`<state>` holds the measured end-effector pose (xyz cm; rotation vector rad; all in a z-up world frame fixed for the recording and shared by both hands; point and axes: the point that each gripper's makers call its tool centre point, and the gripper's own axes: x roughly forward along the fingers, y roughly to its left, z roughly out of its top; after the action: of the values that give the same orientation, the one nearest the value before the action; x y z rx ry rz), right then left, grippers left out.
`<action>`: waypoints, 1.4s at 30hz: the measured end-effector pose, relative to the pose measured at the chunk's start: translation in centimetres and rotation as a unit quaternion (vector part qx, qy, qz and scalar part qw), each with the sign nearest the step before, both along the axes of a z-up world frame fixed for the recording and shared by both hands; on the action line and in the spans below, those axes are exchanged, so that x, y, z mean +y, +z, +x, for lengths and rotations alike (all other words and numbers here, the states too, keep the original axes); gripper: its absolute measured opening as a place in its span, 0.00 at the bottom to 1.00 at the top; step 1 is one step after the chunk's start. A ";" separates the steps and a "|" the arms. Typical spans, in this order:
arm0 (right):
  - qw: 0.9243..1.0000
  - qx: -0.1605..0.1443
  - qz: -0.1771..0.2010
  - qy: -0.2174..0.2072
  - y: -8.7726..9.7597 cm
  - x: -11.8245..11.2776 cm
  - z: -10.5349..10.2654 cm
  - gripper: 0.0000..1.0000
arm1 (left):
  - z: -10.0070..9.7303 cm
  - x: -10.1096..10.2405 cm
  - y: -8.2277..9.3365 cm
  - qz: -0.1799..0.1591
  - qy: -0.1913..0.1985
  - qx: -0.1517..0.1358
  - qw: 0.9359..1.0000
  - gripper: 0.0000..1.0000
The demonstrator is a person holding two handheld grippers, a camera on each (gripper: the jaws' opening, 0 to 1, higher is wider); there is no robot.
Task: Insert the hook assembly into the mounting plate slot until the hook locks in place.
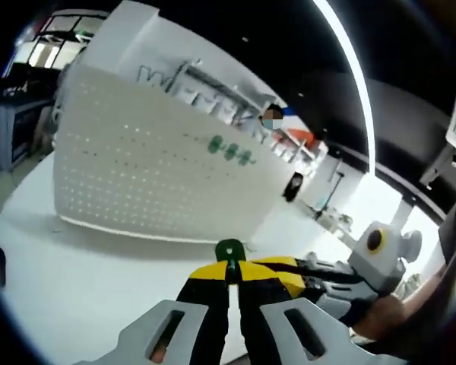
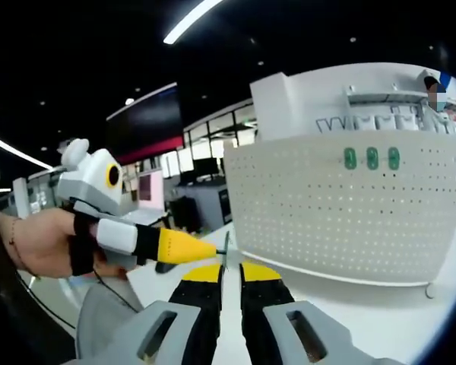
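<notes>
The hook assembly, a small green piece, sticks up between the yellow tips of my left gripper, which is shut on it. In the right gripper view the hook assembly shows edge-on as a thin strip in the narrow gap of my right gripper, also shut on it. The left gripper comes in from the left, held by a hand, its tip touching the strip. The mounting plate, a white perforated board, stands upright on the table beyond both grippers, apart from them. The right gripper lies alongside from the right.
Three green hooks hang in a row high on the board. White racks with wire hooks rise behind it. The white table spreads in front of the board. Desks and screens stand farther off.
</notes>
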<state>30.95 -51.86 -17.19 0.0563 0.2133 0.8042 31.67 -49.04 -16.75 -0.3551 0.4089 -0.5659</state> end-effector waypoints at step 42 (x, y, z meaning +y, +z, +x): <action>0.994 0.041 -0.034 -0.091 -3.1 -4.5 -0.8 0.06 | 4.9 7.6 1.5 0.202 0.117 -0.117 0.965 0.02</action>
<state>30.15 -56.31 -20.30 0.0443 0.3081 0.6127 36.60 -41.41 -15.22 0.0578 0.2411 -0.2770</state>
